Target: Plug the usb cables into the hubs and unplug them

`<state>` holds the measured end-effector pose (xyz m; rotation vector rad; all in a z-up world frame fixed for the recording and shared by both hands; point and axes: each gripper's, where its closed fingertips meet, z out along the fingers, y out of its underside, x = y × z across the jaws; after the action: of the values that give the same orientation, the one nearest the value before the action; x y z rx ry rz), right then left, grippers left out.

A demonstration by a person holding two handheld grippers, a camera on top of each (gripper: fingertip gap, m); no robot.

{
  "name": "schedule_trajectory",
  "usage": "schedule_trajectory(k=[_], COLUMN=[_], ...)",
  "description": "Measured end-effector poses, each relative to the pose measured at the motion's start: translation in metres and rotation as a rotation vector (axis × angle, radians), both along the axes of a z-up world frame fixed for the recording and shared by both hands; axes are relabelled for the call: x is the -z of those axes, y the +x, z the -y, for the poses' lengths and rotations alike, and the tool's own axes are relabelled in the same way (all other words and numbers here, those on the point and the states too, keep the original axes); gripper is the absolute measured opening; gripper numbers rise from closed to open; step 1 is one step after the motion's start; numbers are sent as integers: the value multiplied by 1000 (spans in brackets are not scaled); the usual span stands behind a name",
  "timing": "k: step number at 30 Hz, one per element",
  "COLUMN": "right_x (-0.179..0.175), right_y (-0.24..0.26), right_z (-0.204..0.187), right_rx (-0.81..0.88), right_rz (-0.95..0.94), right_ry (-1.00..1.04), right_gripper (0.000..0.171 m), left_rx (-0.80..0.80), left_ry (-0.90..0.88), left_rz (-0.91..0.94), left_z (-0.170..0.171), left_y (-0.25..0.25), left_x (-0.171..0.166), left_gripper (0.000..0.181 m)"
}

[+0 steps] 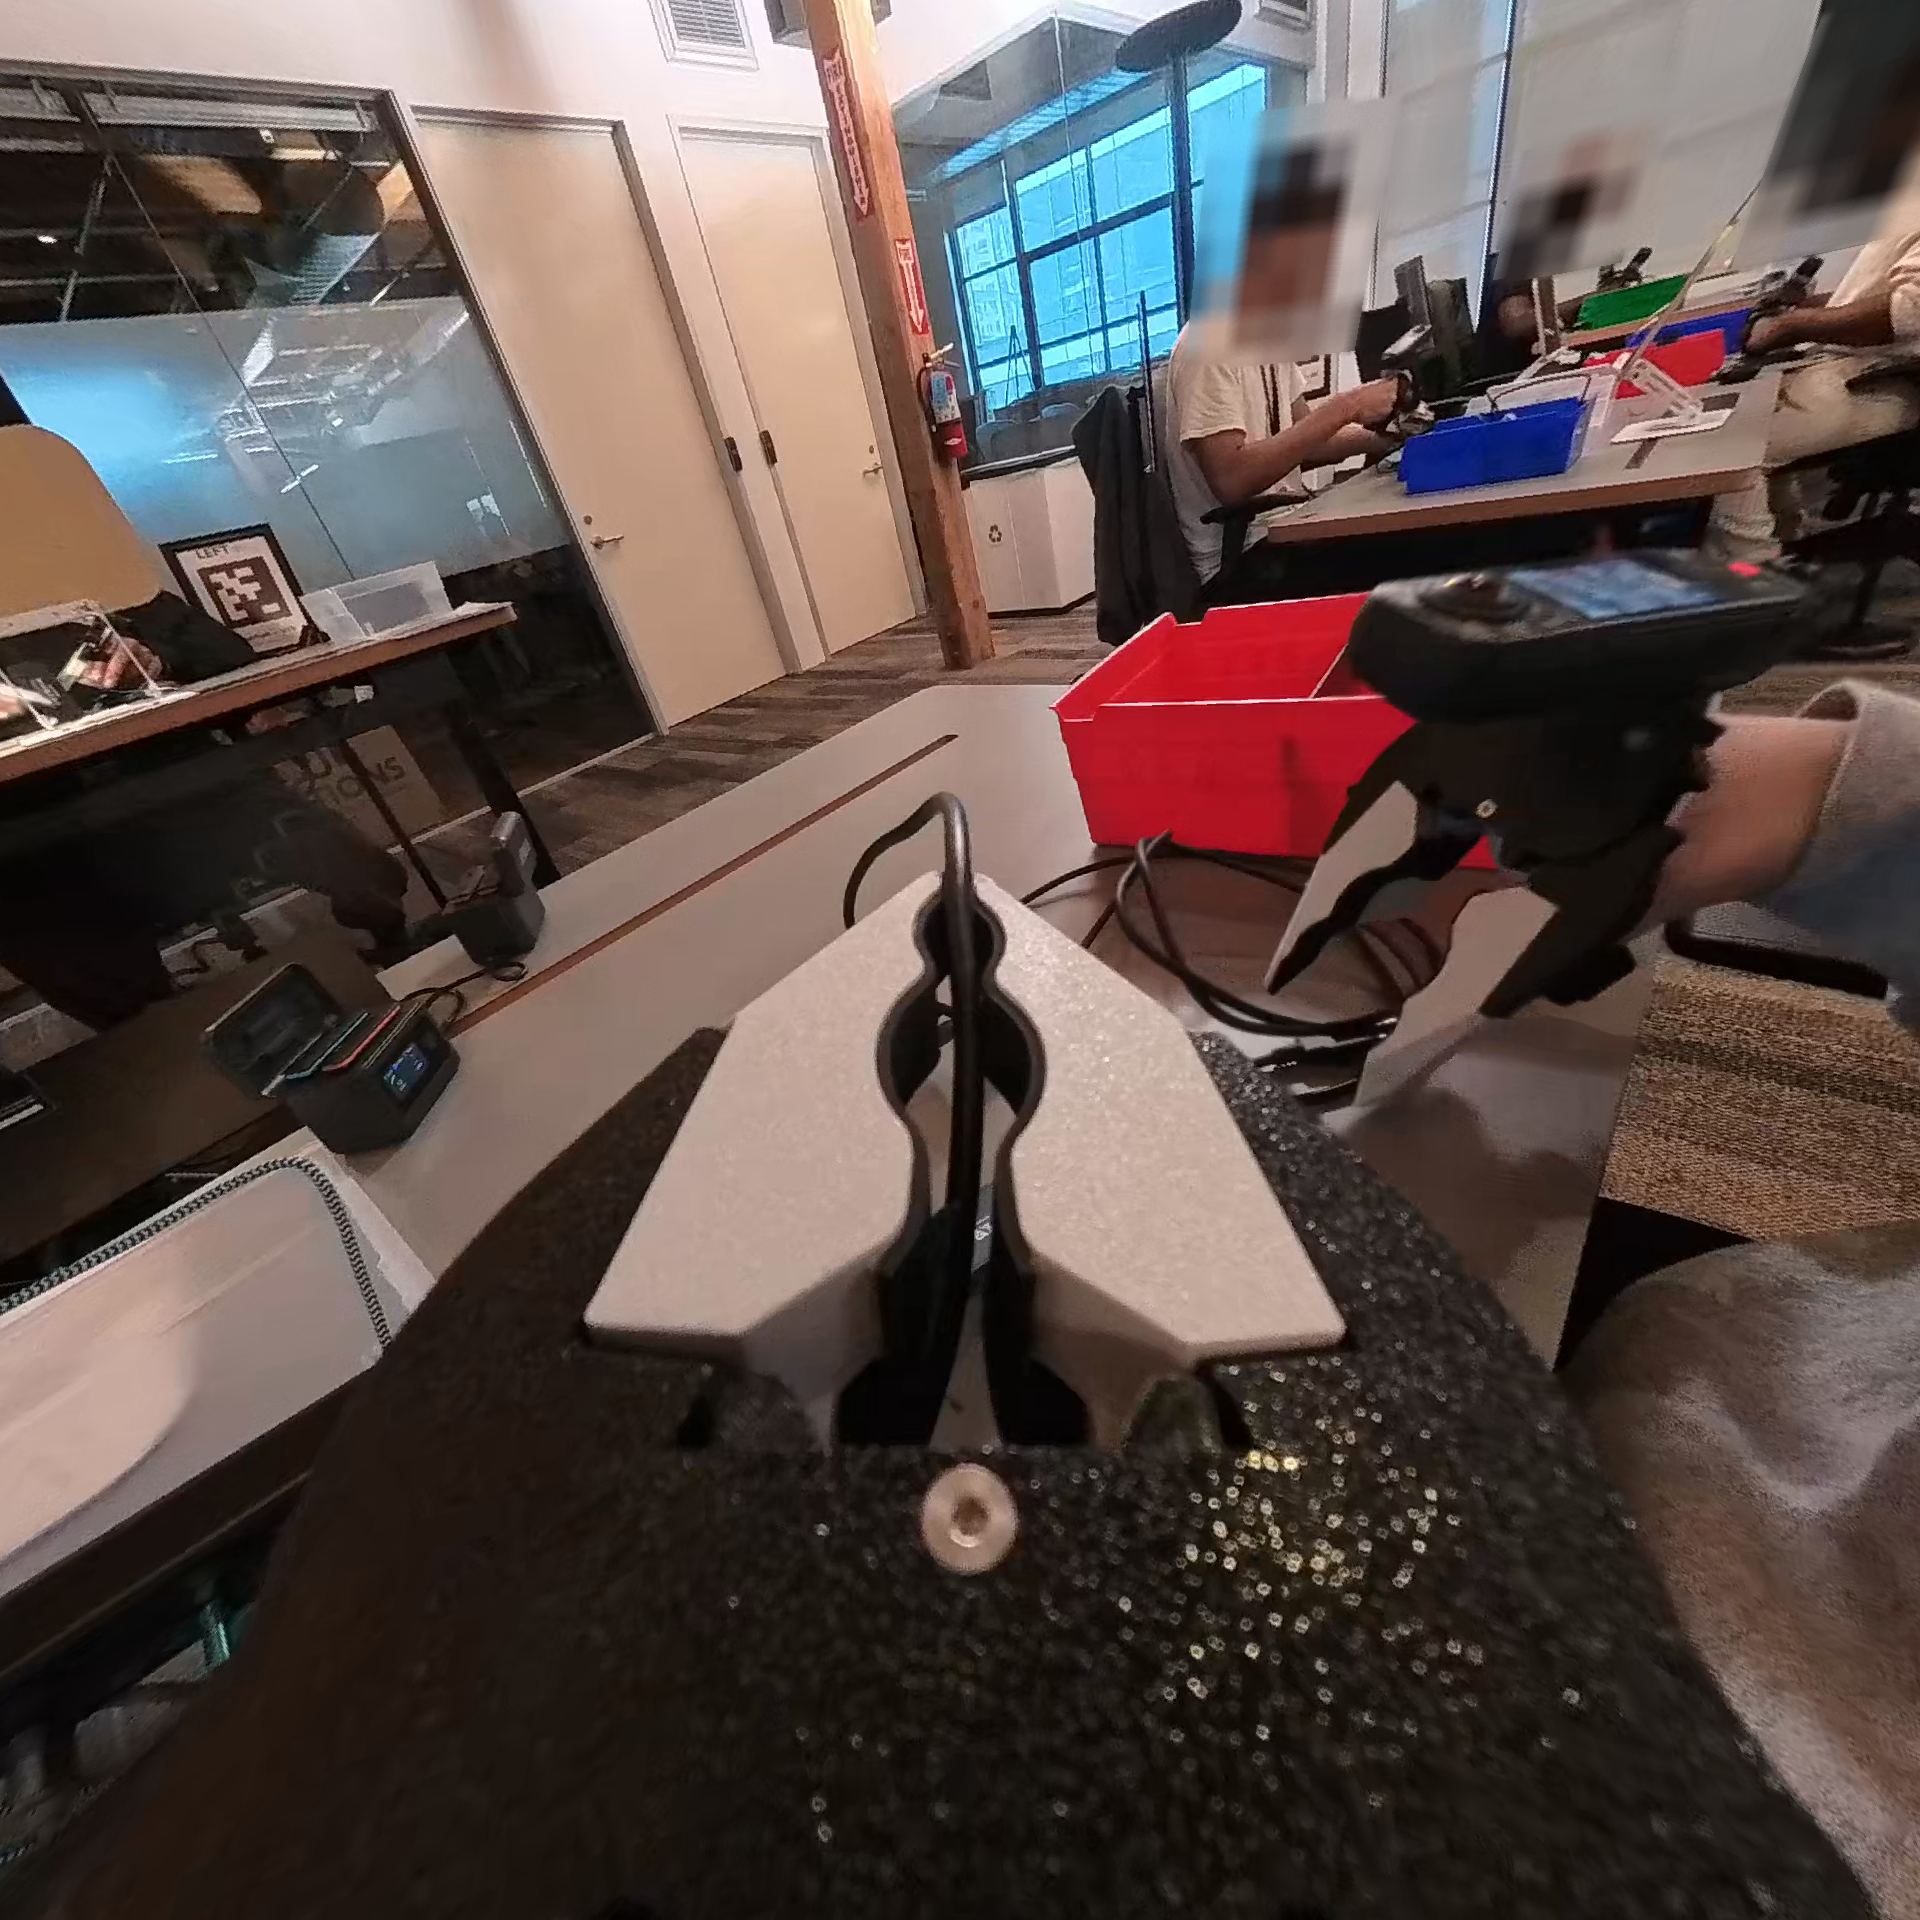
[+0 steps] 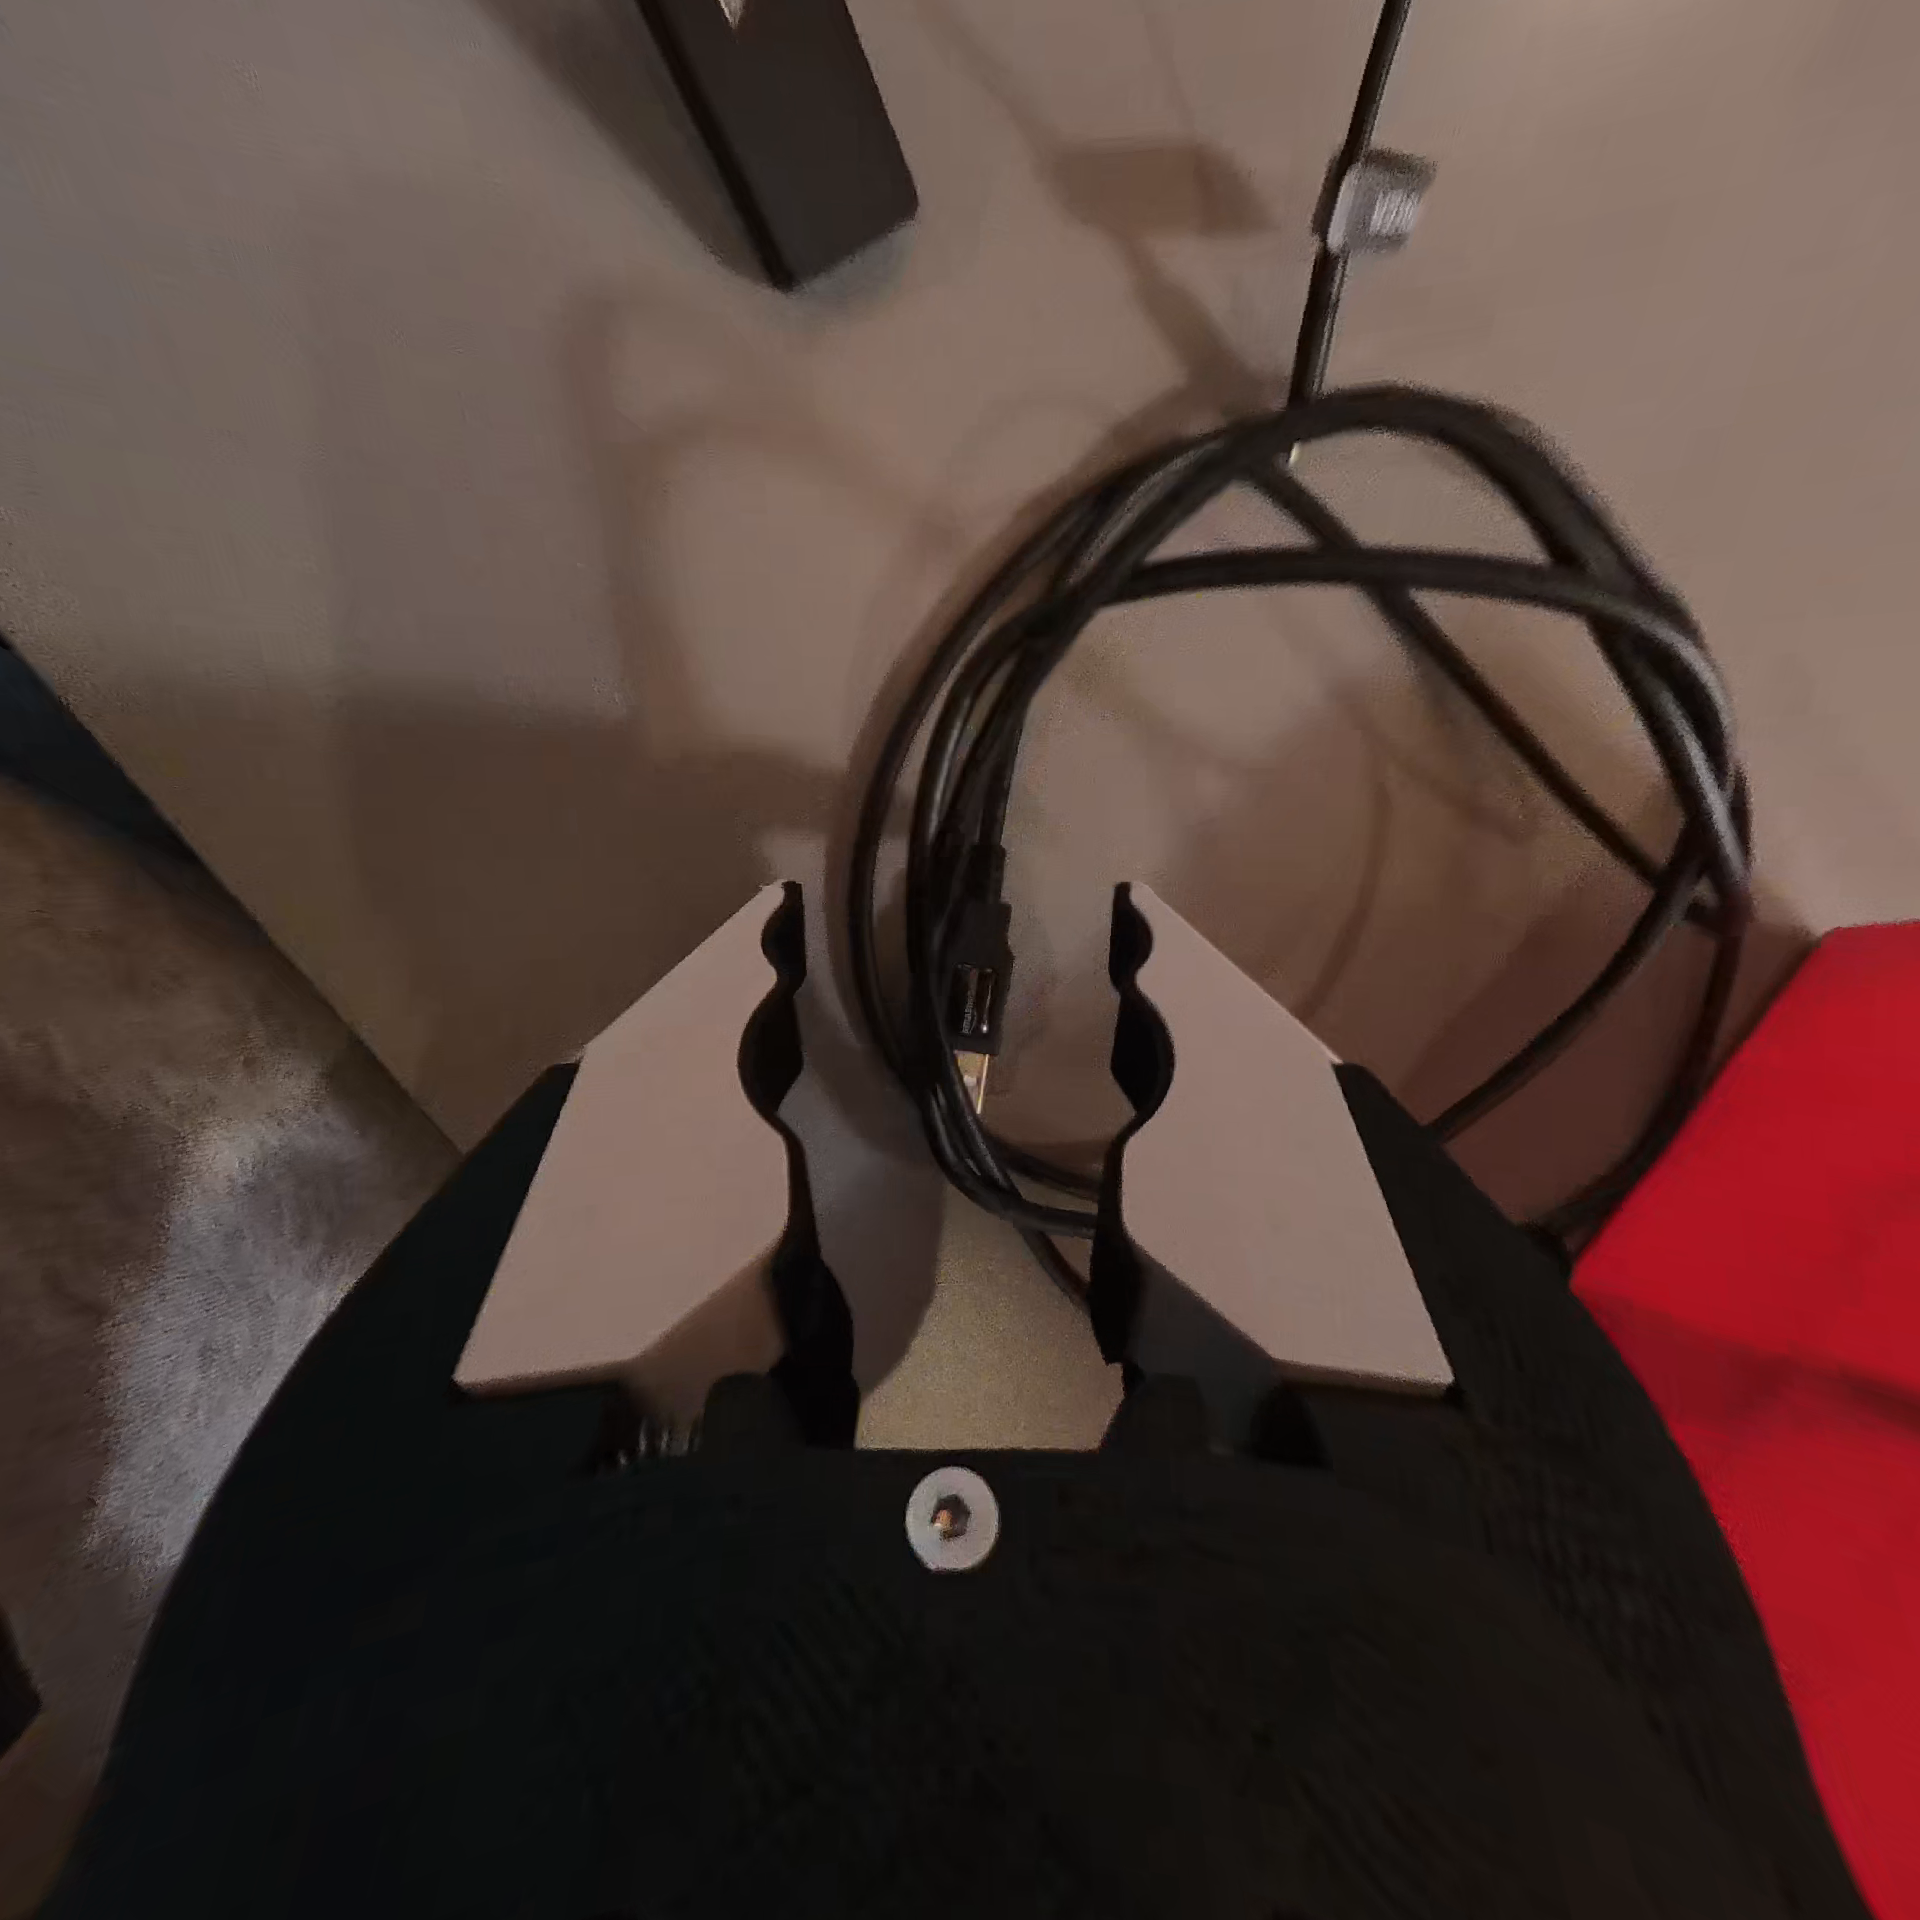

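In the left wrist view my left gripper (image 1: 961, 914) is shut on a thin black usb cable (image 1: 964, 1039). The cable runs up between the fingers and arches over their tips; a dark plug body shows low between the jaws. My right gripper (image 2: 956, 899) is open and empty, pointing down at a coiled black cable (image 2: 1621, 623) on the table. That cable's usb plug (image 2: 982, 997) lies just ahead, between the fingertips. The right gripper also shows in the left wrist view (image 1: 1392, 992), above the coil (image 1: 1247, 997). A black hub (image 2: 779, 135) lies farther off.
A red bin (image 1: 1226, 748) stands behind the coil and also shows in the right wrist view (image 2: 1766, 1299). A black charging case (image 1: 343, 1060) and a white pouch (image 1: 156, 1351) sit at the left. The table's front edge (image 2: 260, 914) is near. People work at a far desk. The black hub (image 2: 779, 135) lies around 12 cm away from my right fingertips.
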<state>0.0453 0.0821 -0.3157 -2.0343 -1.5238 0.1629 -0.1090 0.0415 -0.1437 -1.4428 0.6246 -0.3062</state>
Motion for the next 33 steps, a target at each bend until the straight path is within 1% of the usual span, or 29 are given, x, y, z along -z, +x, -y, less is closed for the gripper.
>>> schedule_trajectory(k=[2, 5, 9, 11, 13, 14, 16, 18, 20, 22, 24, 25, 29, 33], right_x=[7, 9, 11, 14, 14, 14, 14, 12, 4, -17, -49, -68, -160, -237], right_y=[-2, -9, -10, -14, -14, -16, -19, -17, -20, -22, -17, -12, 19, 52], right_z=[0, -3, -10, -7, -10, -9, -10, -15, -13, -13, -13, -15, -19, -17], right_rx=[21, 42, 123, 150, 158, 144, 96, 37, -9, -28, -41, -41, -25, 11], right_rz=[-1, -33, -20, -39, -32, -25, 19, 119, 151, 119, 92, 79, 40, -2], right_ry=[-37, -69, -135, -240, -255, -256, -185, 5, 134, 236, 343, 405, 678, 838], right_gripper=[58, 50, 45, 35, 25, 17, 13, 10, 8, 7, 6, 3, 2, 1], left_rx=[3, 6, 13, 19, 26, 28, 33, 39, 35, 33, 32, 31, 29, 30], left_ry=[-1, -2, -2, -1, -1, -1, -1, -1, 2, 5, 7, 8, 12, 12], left_rz=[-4, -10, -13, -12, -11, -12, -16, -23, -25, -27, -25, -24, -23, -23], left_z=[0, 0, 1, 1, 2, 2, 2, 3, 3, 3, 2, 2, 2, 2], left_y=[1, 1, 2, 3, 3, 4, 4, 5, 5, 4, 4, 3, 2, 3], left_x=[0, 1, 1, 1, 1, 1, 1, 2, 2, 1, 1, 1, -1, -1], left_gripper=[0, 0, 0, 0, 0, 0, 0, 0, 0, 0, 0, 0, 0, 0])
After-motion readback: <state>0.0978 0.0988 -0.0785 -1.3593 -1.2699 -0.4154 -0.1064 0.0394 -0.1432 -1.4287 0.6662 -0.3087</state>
